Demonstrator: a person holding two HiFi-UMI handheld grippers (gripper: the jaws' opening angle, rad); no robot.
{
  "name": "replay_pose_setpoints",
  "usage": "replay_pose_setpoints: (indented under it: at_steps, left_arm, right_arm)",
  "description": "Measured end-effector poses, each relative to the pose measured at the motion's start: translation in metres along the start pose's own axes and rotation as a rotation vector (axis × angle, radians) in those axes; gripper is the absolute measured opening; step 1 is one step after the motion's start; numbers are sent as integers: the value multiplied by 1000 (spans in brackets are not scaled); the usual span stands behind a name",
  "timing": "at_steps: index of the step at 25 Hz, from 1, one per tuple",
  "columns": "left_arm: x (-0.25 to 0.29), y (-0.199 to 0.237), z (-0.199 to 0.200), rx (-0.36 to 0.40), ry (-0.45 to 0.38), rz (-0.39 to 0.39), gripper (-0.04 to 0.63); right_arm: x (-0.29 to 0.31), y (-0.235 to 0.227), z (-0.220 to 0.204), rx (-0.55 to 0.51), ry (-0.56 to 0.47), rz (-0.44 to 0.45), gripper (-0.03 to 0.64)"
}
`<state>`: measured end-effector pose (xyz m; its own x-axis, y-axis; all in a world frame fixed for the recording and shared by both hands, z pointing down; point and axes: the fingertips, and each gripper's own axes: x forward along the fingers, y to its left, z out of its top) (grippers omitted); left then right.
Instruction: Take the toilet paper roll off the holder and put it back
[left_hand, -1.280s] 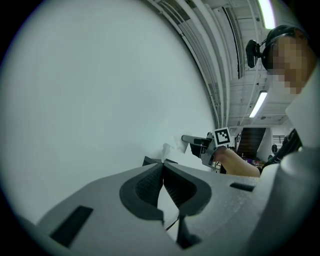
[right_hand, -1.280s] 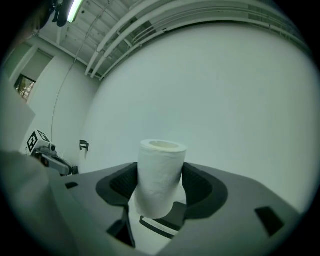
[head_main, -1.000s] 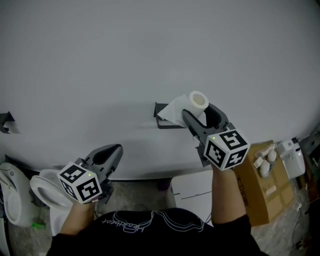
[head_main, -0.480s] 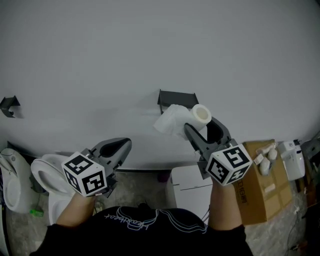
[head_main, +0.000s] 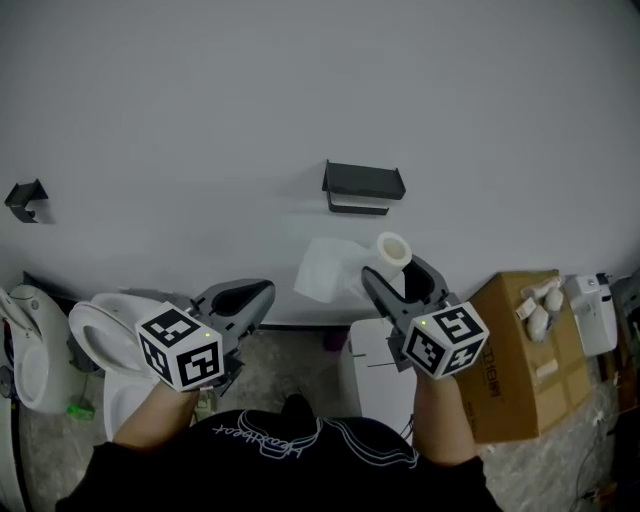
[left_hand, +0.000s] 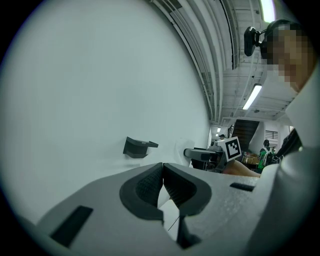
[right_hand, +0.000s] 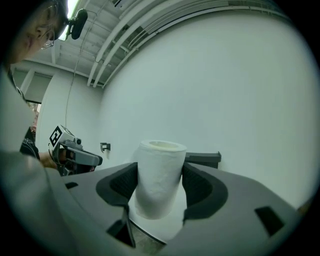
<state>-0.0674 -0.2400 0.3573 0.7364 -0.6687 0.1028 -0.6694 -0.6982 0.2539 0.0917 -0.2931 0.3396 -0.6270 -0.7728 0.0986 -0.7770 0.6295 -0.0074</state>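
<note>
With right tool squeezing the toilet paper roll, holding it off the bare holder and waiting to put it back, with left tool closed on nothing.

Head view is running dim and flat grey. The wall is taking even, diffuse light and darkening toward the picture's corners. The holder is casting only a faint, soft shadow just beneath itself. Both gripper views are bending straight lines strongly and falling off to black at the corners. In the left gripper view the ceiling strip lights are glaring at upper right. In the right gripper view the toilet paper roll is showing pale and fairly sharp.
</note>
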Motion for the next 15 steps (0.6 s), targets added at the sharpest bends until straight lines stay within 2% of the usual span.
replay_pose_setpoints:
  at_steps: [15]
  left_arm:
    - [3,8,-20,-36,33,-23,6]
  right_arm:
    - [3,9,-52,63,89,-6,278]
